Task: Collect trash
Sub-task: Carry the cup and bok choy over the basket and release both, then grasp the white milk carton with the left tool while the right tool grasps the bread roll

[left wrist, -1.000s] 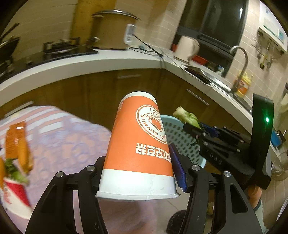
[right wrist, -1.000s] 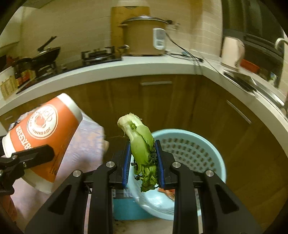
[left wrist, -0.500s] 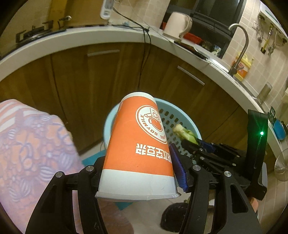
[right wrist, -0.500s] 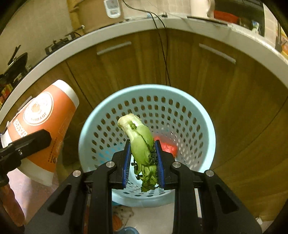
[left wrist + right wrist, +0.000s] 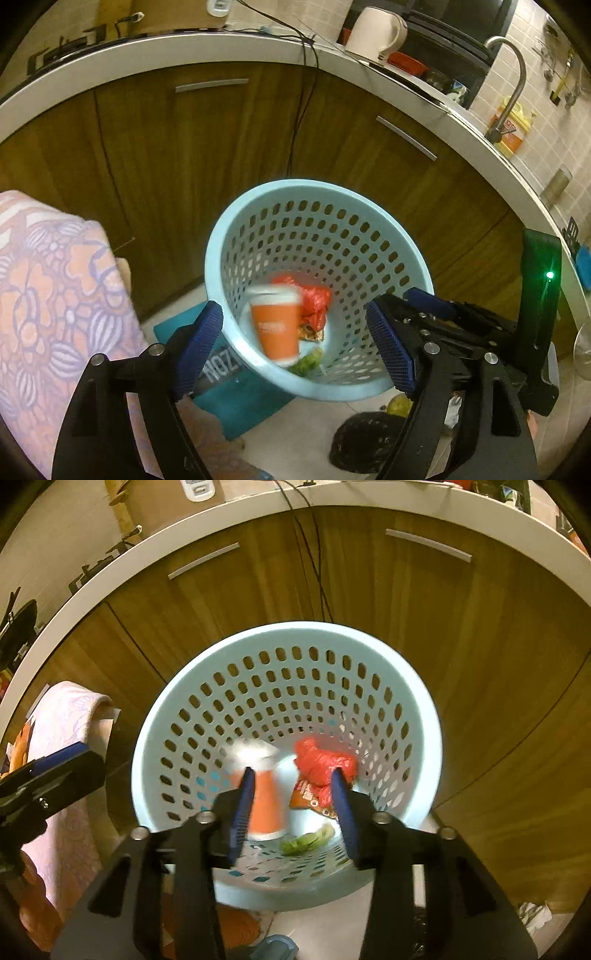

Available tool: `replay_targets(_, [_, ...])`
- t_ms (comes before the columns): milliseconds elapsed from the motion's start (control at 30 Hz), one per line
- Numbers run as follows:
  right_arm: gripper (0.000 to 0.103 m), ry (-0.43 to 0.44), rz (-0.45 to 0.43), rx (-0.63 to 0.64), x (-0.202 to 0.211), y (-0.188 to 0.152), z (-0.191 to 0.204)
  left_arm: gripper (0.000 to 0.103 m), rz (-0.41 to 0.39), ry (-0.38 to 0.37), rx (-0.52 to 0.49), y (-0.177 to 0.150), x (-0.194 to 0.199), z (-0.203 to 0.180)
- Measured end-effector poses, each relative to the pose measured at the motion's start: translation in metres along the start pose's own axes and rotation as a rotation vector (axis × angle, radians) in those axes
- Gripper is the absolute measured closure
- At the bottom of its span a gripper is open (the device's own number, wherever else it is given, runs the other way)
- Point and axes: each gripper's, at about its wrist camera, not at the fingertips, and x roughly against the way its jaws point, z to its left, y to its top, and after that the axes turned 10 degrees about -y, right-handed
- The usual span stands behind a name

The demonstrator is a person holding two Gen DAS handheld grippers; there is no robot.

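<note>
A light blue perforated basket [image 5: 332, 206] [image 5: 288, 635] stands on the floor by the wooden cabinets. Inside it an orange paper cup [image 5: 275, 328] [image 5: 266, 805], blurred by motion, drops beside a red plastic bag [image 5: 314, 299] [image 5: 321, 764] and the green vegetable stalk [image 5: 306, 363] [image 5: 306, 840] on the bottom. My left gripper [image 5: 295, 343] is open and empty above the basket's near rim. My right gripper [image 5: 293, 808] is open and empty over the basket; it also shows at the right of the left wrist view [image 5: 443, 314].
Wooden cabinet doors [image 5: 221, 140] under a white counter [image 5: 147, 48] curve behind the basket. A table with a pink patterned cloth [image 5: 48, 288] is at the left. A teal box [image 5: 229, 391] and a black bag [image 5: 365, 439] lie on the floor near the basket.
Both grippers opened over the basket. The orange cup left my left gripper and the vegetable stalk left my right gripper; both are now inside the basket.
</note>
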Motion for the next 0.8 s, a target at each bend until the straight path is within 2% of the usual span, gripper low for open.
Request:
replay_targets(167, [0.062,0.005,-0.028,0.006,0.012,0.002,0.006,0.025,-0.032,-0.014,0.009,-0.004,0.017,0.004])
replay_targets(367, [0.062,0.006,-0.105,0.081,0.044,0.003,0.037,0.025,-0.087,-0.014,0.006,-0.013,0.053,0.008])
replay_targets(600, [0.062,0.076,-0.174,0.138,0.085,0.002,0.082,0.026,-0.187,0.009,0.019,-0.026,0.118,0.021])
replay_targets(800, [0.062,0.156,-0.211,0.223,0.114,-0.008,0.141,0.026,-0.285,0.06,0.05,-0.042,0.184,0.044])
